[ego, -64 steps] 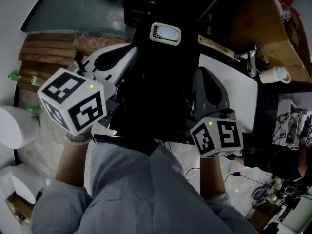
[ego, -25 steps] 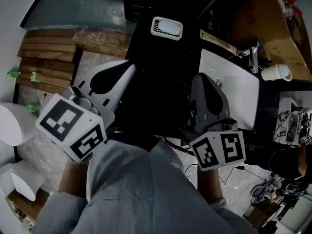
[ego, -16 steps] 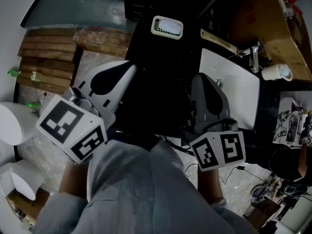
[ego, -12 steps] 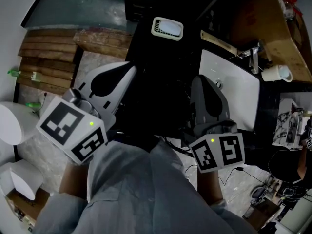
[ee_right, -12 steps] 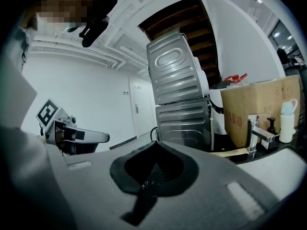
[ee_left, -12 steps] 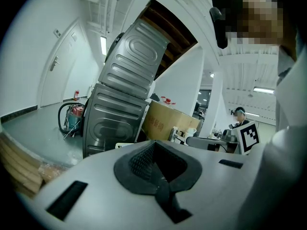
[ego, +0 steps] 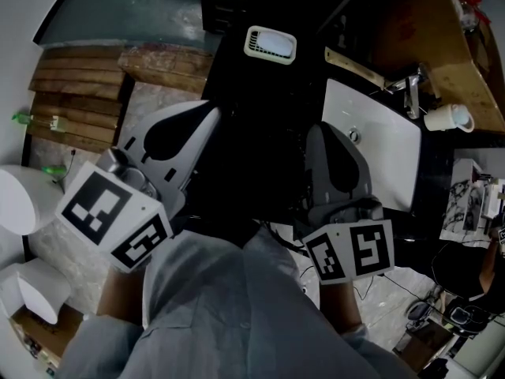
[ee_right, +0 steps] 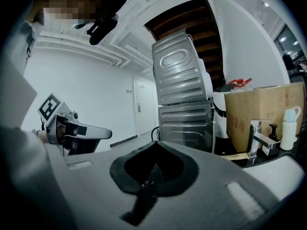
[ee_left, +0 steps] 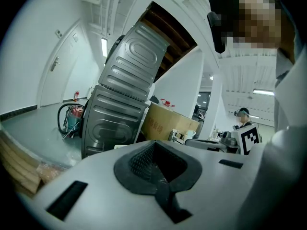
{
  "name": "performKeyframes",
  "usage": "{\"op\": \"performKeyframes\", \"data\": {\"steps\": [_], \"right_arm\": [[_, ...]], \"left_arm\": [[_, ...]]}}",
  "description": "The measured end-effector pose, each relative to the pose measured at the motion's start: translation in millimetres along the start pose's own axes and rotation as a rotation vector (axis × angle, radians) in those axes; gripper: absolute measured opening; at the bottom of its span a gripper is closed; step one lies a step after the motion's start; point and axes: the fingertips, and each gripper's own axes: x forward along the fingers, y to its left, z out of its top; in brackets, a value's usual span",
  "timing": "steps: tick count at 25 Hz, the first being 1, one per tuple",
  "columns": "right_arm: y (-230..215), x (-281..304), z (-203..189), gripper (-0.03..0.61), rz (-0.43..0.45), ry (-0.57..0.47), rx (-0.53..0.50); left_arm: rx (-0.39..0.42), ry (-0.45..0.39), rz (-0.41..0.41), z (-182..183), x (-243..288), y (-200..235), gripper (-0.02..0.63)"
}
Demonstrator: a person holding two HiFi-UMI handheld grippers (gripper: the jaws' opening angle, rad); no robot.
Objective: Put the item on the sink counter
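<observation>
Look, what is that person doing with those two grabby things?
A person holds a pair of tongs in each hand, out in front of their body. The left tongs and the right tongs are both shut, with nothing in them. The white sink with its tap lies just beyond the right tongs, and a white cup stands near the tap. Nothing has been picked up to put on the counter yet.

Both tools are held out ahead of the person's chest, well apart. The left gripper [ego: 207, 110] points forward, jaws pressed together with nothing between them. The right gripper [ego: 322, 131] points the same way, jaws closed and empty too. Each bare forearm [ego: 118, 290] runs back into a grey sleeve [ego: 99, 346].
</observation>
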Motion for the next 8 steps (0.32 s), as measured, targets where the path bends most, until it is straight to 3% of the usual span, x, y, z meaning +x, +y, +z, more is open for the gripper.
{"op": "performKeyframes", "data": {"steps": [8], "right_arm": [[0.0, -0.8, -0.4, -0.003, 0.002, 0.002, -0.003]], "left_arm": [[0.005, 0.001, -0.001, 0.0, 1.0, -1.4, 0.005]]}}
